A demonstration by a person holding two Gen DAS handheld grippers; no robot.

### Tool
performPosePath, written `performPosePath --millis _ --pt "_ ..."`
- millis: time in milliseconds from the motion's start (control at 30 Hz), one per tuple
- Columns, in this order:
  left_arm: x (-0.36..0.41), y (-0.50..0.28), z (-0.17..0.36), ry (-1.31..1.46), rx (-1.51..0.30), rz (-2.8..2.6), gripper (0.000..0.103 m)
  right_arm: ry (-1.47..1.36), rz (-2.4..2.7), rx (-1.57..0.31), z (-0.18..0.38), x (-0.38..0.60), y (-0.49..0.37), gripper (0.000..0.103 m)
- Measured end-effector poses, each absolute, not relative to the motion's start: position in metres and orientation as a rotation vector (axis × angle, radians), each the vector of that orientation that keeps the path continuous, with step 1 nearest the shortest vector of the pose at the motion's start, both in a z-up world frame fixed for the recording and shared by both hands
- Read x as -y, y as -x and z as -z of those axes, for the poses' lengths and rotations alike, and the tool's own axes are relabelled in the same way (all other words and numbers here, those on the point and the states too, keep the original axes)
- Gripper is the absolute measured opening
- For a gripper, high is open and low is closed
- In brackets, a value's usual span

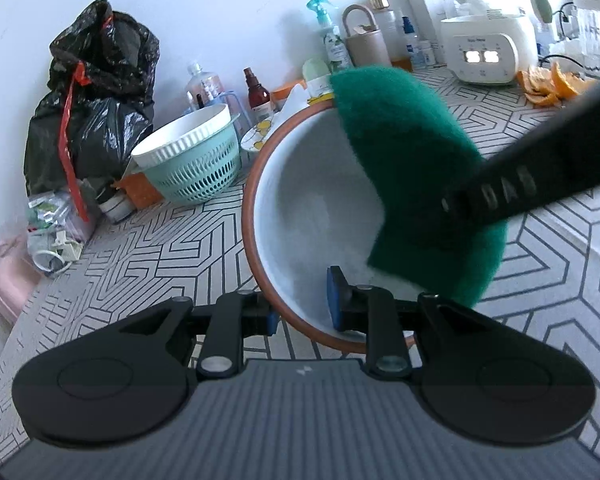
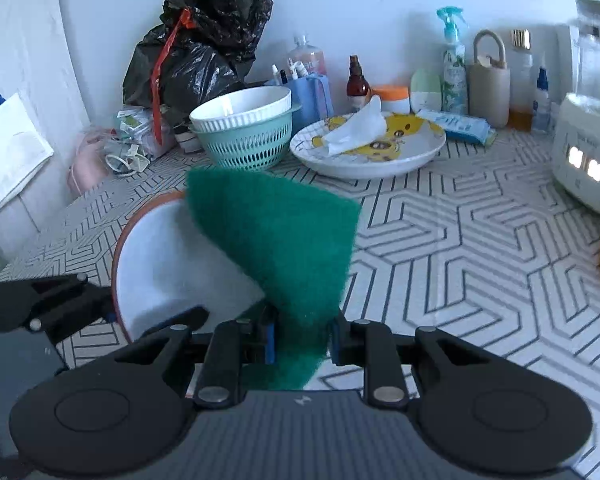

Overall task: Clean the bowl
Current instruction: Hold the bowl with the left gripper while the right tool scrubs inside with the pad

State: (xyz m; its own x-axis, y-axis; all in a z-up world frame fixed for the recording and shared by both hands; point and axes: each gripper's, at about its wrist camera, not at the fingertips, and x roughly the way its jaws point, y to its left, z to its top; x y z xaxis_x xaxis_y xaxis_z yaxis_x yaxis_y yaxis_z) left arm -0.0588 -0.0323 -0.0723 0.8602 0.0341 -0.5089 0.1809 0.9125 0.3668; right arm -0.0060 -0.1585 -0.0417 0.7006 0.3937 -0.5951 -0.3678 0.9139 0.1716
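Bowl (image 1: pixel 312 208) tipped on its rim near the front edge of the patterned counter (image 1: pixel 540 264), scouring pad (image 1: pixel 412 184) draped over its far lip.

The left gripper (image 1: pixel 304 312) pinches the bowl's near rim, one finger inside, one outside. The right gripper (image 2: pixel 300 340) clamps the pad's lower end; its long axis runs up and left across the bowl's mouth. No label or display writing is legible.

Green pad (image 2: pixel 276 240), white bowl (image 1: pixel 320 216) rimmed terracotta.
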Motion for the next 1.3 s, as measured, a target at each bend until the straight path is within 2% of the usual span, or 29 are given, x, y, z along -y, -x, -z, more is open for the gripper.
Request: performPosePath --millis 233,833,967,1067,1300 --pt "0.035 0.063 0.074 -0.435 -0.525 0.089 0.025 -0.038 -0.439 -0.645 0.03 0.155 0.004 0.023" --pt "0.034 0.062 0.071 -0.392 -0.551 0.121 0.025 -0.091 -0.451 -0.694 0.065 0.165 0.008 0.023" --pt "0.039 0.066 0.075 -0.438 -0.529 0.135 0.027 -0.1 -0.461 -0.699 0.055 0.174 0.002 0.02" --pt "0.04 0.066 0.075 -0.439 -0.528 0.147 0.028 -0.055 -0.465 -0.693 0.045 0.169 0.002 0.012" --pt "0.042 0.066 0.078 -0.471 -0.513 0.152 0.029 -0.002 -0.451 -0.687 0.034 0.159 0.001 0.014"
